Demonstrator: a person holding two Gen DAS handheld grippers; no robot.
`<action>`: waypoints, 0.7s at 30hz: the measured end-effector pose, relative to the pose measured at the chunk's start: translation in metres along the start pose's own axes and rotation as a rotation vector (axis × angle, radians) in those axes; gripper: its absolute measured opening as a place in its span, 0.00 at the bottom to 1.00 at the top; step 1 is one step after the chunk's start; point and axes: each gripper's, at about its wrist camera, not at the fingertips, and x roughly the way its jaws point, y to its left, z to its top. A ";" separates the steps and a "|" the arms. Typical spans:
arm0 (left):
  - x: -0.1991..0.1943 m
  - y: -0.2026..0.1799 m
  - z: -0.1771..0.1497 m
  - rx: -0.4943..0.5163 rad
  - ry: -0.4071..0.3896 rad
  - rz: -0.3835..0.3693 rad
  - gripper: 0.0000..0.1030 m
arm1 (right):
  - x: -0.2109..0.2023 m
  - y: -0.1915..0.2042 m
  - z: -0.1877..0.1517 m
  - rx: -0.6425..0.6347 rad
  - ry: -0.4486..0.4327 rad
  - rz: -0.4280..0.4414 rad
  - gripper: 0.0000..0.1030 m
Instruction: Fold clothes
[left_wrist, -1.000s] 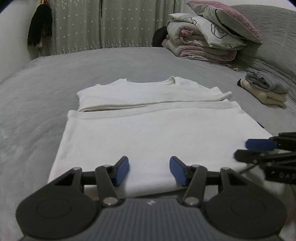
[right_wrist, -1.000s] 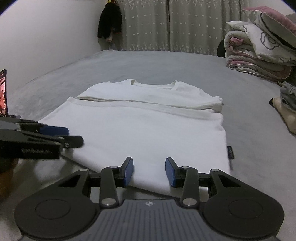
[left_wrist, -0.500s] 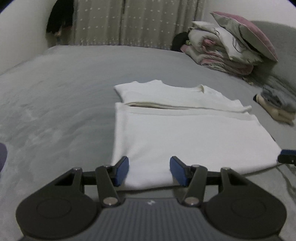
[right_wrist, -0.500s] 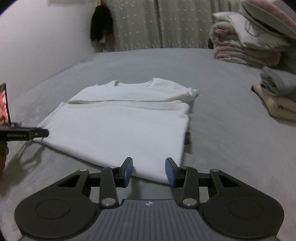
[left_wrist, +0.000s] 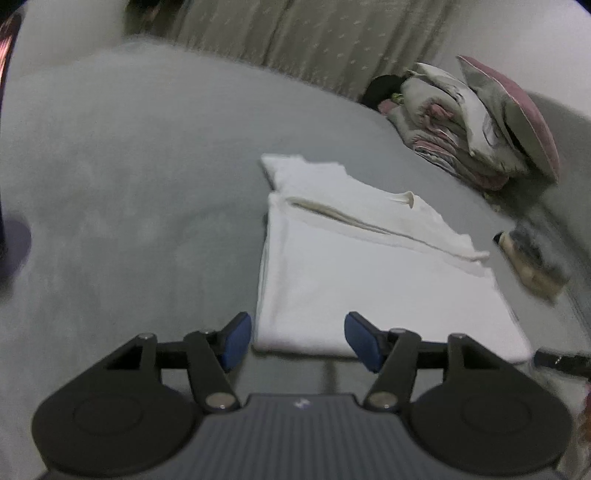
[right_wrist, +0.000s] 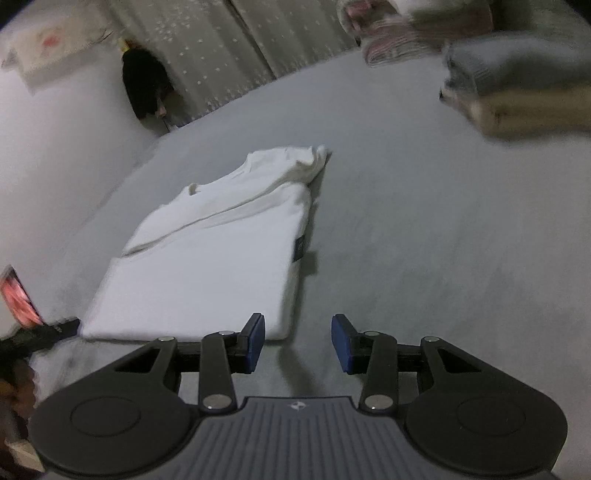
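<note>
White t-shirt lies flat on the grey bed, hem half folded up over the chest, collar and sleeves poking out at the far end. Left gripper sits low at the shirt's near left corner, jaws spread wide, nothing between the blue pads — left pad over bare bedding just beside the fabric edge, right pad in front of the near edge. Can't tell if either pad touches cloth.

Right-wrist view: same t-shirt w/ a small dark label on its right edge. Right gripper also wide open, empty, parked at the near right corner; its left pad overlaps the corner in the view, the right one is over bare bed.

Background: stack of folded quilts w/ a pink-edged pillow at the head end, a small pile of folded clothes right of the shirt, well apart from it, blurred. Dotted curtains behind, dark garment hanging by the wall. Both views smeared by motion.
</note>
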 end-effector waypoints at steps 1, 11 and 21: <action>0.001 0.007 0.000 -0.060 0.028 -0.021 0.57 | 0.001 -0.002 0.000 0.052 0.023 0.033 0.39; 0.033 0.052 -0.021 -0.561 0.117 -0.262 0.45 | 0.021 -0.009 -0.012 0.285 0.077 0.144 0.39; 0.063 0.039 -0.021 -0.604 -0.035 -0.218 0.32 | 0.046 -0.023 -0.009 0.482 -0.016 0.226 0.39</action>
